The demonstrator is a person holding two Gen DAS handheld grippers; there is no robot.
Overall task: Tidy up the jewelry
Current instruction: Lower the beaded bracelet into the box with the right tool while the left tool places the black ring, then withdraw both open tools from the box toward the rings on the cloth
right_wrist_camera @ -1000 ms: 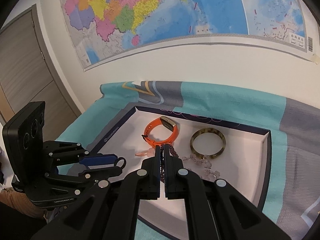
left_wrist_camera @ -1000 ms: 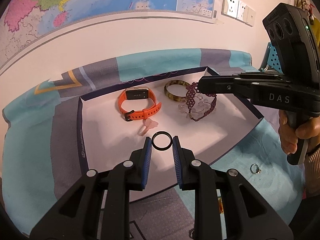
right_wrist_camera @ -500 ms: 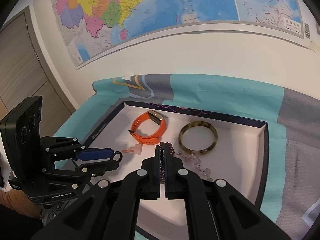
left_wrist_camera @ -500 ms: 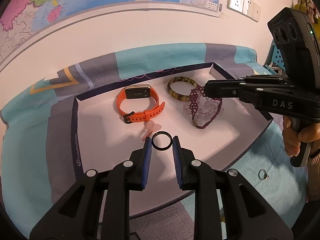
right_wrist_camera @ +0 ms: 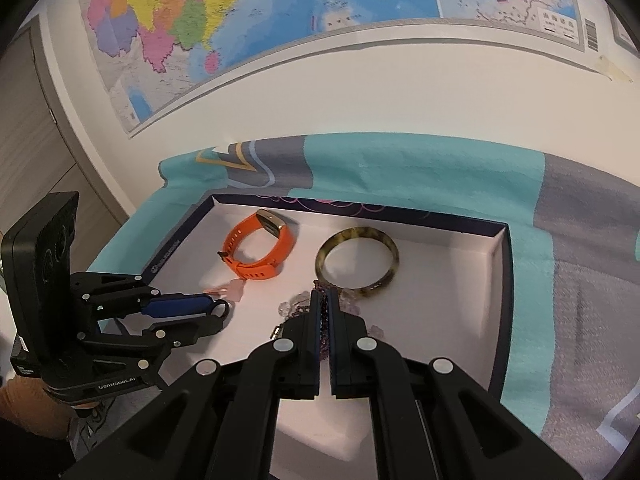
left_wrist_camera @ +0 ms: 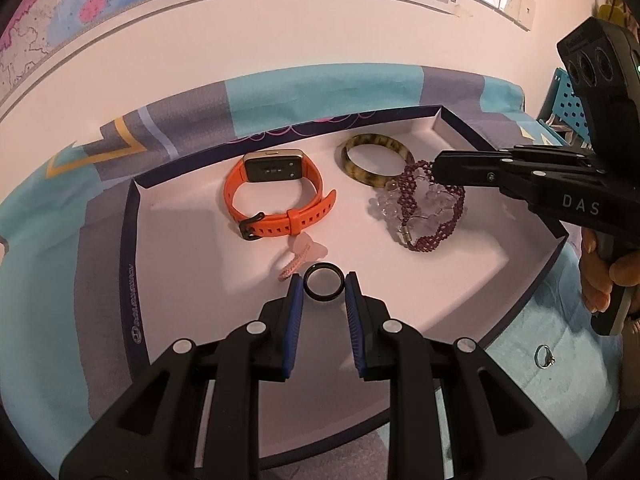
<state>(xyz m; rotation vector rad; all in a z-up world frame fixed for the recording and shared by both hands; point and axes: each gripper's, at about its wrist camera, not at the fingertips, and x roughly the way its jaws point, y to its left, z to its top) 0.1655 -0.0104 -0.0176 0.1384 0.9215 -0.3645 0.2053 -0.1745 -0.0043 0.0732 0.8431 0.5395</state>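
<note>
Both held pieces (left_wrist_camera: 323,286) lower over tray (left_wrist_camera: 128,240).

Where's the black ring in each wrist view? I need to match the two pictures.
Left wrist: black ring sits centre frame, clamped between the left gripper pads, above the tray floor.
Right wrist: black ring at left, at that gripper's tips, seen edge-on.
Shared landmark: orange watch in the tray.

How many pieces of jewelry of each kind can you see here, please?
Watches: 1, the orange watch.
Bracelets: 3, the mottled bangle, purple beaded bracelet, clear beaded bracelet.
Rings: 2, the black ring, silver ring.
Pink charms: 1, the pink charm.
Total: 7
</note>
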